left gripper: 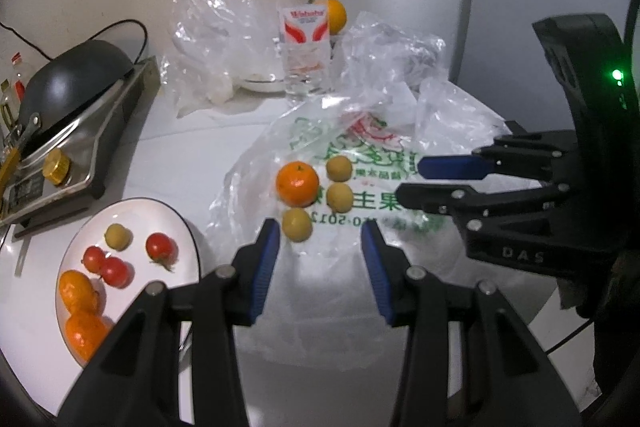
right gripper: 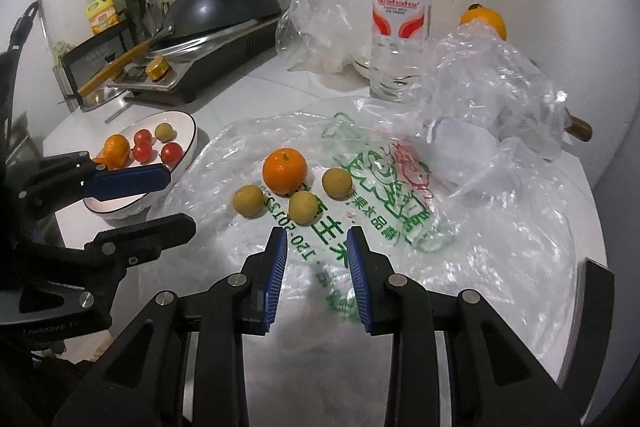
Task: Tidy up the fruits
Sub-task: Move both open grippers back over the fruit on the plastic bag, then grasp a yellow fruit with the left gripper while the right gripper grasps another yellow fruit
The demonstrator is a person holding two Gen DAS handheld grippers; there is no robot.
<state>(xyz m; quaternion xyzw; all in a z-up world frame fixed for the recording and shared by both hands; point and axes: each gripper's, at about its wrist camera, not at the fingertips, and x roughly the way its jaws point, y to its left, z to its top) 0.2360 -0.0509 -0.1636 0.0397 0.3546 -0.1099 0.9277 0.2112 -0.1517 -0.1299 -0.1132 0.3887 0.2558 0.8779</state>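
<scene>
One mandarin (left gripper: 298, 183) (right gripper: 285, 171) and three small yellow-green fruits (left gripper: 339, 197) (right gripper: 303, 207) lie on a flattened printed plastic bag (left gripper: 360, 211) (right gripper: 400, 227). At the left, a white plate (left gripper: 132, 215) (right gripper: 180, 119) holds three cherry tomatoes (left gripper: 161, 246), one yellow-green fruit and two mandarins (left gripper: 78, 289). My left gripper (left gripper: 320, 227) (right gripper: 180, 199) hovers open just short of the nearest small fruit, with nothing between its pads. My right gripper (right gripper: 317, 233) (left gripper: 409, 180) stands narrowly open and empty, just short of the fruit cluster.
A water bottle (left gripper: 304, 39) (right gripper: 400, 19) stands at the back with an orange (left gripper: 336, 15) (right gripper: 486, 19) behind it. Crumpled clear bags (left gripper: 208, 27) (right gripper: 492, 83) lie around it. A gas stove with a dark wok (left gripper: 68, 79) (right gripper: 224, 7) sits at the far left.
</scene>
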